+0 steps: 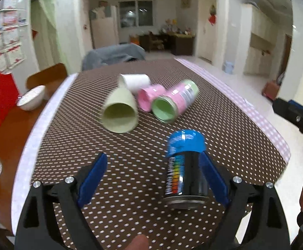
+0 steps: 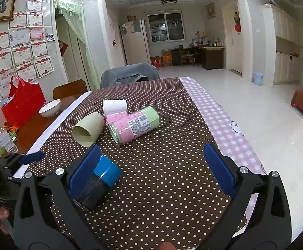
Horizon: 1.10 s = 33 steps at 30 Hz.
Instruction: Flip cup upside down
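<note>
Across the dotted brown tablecloth (image 2: 161, 166), with its pink checked strip (image 2: 224, 125) running off at two o'clock, everything I'm working with is lying down. Biggest up ahead is the pink-and-green canister (image 2: 133, 125), on its side at twelve o'clock in my right view, open mouth toward me in the left one (image 1: 165, 109). Touching it at ten o'clock, the pale green cup (image 1: 120, 112) lies tipped over, its mouth facing me. Behind both, a pink cup (image 1: 149, 98) and a white cup (image 1: 135, 81), also on their sides, packed close together.

Nearest me, the black can with the blue cap (image 1: 185, 166) lies on the cloth. My left gripper (image 1: 154, 179) has its jaws spread wide, the can resting against the right finger. My right gripper (image 2: 154, 170) is spread wide too, the same can (image 2: 98, 185) just beside its left finger. A white bowl (image 2: 50, 108) sits well apart at ten o'clock.
</note>
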Tool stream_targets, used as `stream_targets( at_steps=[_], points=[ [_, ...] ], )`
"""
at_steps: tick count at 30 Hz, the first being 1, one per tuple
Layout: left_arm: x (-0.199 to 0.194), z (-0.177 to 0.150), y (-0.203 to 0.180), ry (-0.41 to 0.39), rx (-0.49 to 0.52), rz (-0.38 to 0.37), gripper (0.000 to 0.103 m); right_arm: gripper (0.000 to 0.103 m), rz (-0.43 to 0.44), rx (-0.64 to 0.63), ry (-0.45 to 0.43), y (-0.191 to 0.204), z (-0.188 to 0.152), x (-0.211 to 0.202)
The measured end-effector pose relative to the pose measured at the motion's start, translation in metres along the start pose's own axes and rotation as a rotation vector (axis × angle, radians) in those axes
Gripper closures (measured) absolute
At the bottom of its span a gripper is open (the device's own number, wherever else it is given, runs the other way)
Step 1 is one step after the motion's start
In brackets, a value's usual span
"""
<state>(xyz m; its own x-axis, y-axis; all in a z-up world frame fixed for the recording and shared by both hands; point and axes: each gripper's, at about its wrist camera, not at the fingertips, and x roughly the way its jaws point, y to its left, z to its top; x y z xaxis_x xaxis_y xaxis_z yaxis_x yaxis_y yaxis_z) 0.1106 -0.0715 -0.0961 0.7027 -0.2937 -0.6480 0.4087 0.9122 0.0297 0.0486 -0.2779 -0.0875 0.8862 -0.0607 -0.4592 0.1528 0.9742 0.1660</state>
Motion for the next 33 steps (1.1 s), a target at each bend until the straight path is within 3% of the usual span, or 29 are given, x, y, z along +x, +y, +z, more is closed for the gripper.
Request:
stream_targets(
  at_steps=[13, 23, 33],
  points=[
    [-0.07, -0.005, 0.024, -0.163, -0.086, 0.149, 0.015, 0.006, 0.05, -0.039, -0.031, 0.018, 0.01, -0.014],
    [-0.101, -0.012, 0.029, -0.224, -0.118, 0.206, 0.015, 0.006, 0.073, -0.053, -0.07, 0.027, 0.017, -0.03],
    [-0.125, -0.019, 0.027, -0.272, -0.144, 0.209, 0.015, 0.006, 0.097, -0.054, -0.099, 0.031, 0.019, -0.045]
  ],
)
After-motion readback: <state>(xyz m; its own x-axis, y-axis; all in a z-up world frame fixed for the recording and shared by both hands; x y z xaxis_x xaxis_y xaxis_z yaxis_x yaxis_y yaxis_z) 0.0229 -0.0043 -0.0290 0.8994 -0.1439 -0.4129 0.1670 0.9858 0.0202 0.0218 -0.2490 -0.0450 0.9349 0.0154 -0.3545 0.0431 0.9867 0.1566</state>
